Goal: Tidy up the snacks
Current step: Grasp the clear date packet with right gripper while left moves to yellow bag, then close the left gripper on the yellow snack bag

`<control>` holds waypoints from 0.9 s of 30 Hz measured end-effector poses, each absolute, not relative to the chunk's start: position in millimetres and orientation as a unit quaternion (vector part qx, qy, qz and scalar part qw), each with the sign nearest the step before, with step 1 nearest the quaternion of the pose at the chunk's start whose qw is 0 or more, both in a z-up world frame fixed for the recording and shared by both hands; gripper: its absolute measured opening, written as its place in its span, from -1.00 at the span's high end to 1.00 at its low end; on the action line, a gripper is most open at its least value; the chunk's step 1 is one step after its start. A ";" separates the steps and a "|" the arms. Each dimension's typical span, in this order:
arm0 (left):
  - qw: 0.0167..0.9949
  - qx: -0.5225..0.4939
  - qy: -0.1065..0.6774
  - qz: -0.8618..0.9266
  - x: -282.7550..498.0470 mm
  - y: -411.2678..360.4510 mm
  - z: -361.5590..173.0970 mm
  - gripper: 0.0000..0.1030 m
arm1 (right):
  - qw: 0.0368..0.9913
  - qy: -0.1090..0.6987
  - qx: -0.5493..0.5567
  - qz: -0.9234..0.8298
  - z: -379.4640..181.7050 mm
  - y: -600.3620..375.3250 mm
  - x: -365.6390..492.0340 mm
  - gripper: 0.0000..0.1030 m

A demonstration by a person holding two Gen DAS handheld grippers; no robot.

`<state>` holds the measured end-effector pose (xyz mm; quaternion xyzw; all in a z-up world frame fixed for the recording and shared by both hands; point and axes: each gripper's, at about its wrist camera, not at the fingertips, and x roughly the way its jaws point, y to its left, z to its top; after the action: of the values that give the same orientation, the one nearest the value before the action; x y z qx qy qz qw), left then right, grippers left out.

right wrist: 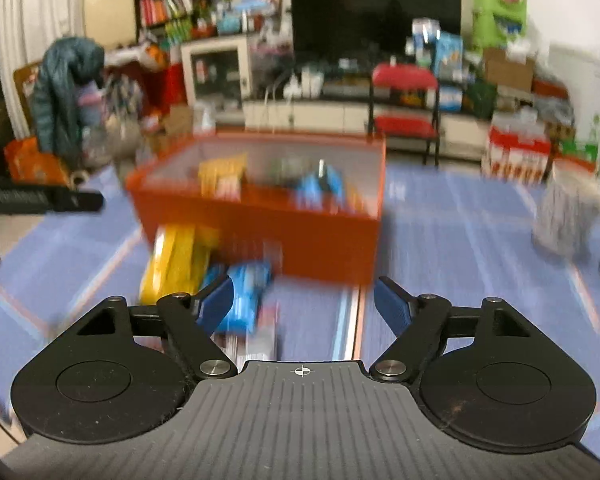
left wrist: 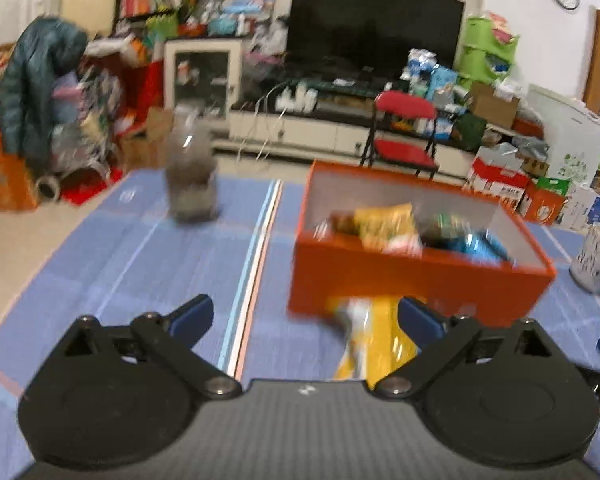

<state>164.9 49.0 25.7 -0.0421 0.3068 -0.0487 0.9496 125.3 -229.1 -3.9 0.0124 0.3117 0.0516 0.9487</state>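
two grippers hang over a blue striped tablecloth (left wrist: 120, 248), both with their blue-padded jaws spread and nothing pinched between them. nearest in the left wrist view, the left gripper (left wrist: 306, 318) stands wide apart, and a yellow snack packet (left wrist: 370, 344) lies on the cloth just inside its right finger, not pressed by either pad; whether that finger touches it is lost in blur. nearest in the right wrist view, the right gripper (right wrist: 304, 304) is parted too, with a blue snack packet (right wrist: 246, 296) lying on the cloth by its left finger, the pad overlapping it in the picture, though contact cannot be told. the same yellow packet (right wrist: 176, 264) lies just left of the blue one, both close against the near wall of an orange box (right wrist: 324, 240). that box (left wrist: 412, 280) sits open on the cloth just beyond the packets and already holds several snacks, among them a yellow pack (left wrist: 388, 228) and a blue pack (right wrist: 320, 188), blurred. a black part of the other gripper shows at the left edge of the right wrist view. farther left on the cloth stands a greyish jar (left wrist: 190, 176), too smeared to read; to the right stands a white patterned cup (left wrist: 596, 256). beyond the table are a red folding chair (left wrist: 404, 132), a low tv stand and a large dark television (left wrist: 372, 24).
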 end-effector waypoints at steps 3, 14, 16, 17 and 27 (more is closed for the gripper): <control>0.948 -0.055 0.314 -0.026 149.7 56.1 14.4 -0.90 | 0.934 0.351 0.032 0.055 -25.6 -228.1 116.8 -0.34; 0.939 -0.058 0.339 -0.028 161.6 56.8 -9.8 -0.90 | 0.927 0.366 0.007 0.085 -61.9 -184.6 162.4 -0.39; 0.938 -0.059 0.340 -0.032 164.7 55.4 -9.5 -0.90 | 0.918 0.389 0.000 0.080 -71.9 -178.0 173.8 -0.28; 0.939 -0.056 0.339 -0.033 165.7 53.6 -9.3 -0.90 | 0.910 0.407 0.002 0.078 -77.6 -177.3 179.5 -0.20; 0.940 -0.011 0.340 -0.032 185.6 22.7 -23.2 -0.90 | 0.910 0.413 -0.021 0.030 -75.0 -212.7 164.4 0.06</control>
<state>185.6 22.7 -23.2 -0.0114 0.3402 -0.0320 0.9397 164.4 -212.7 -75.0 -0.0211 0.4134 0.0299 0.9098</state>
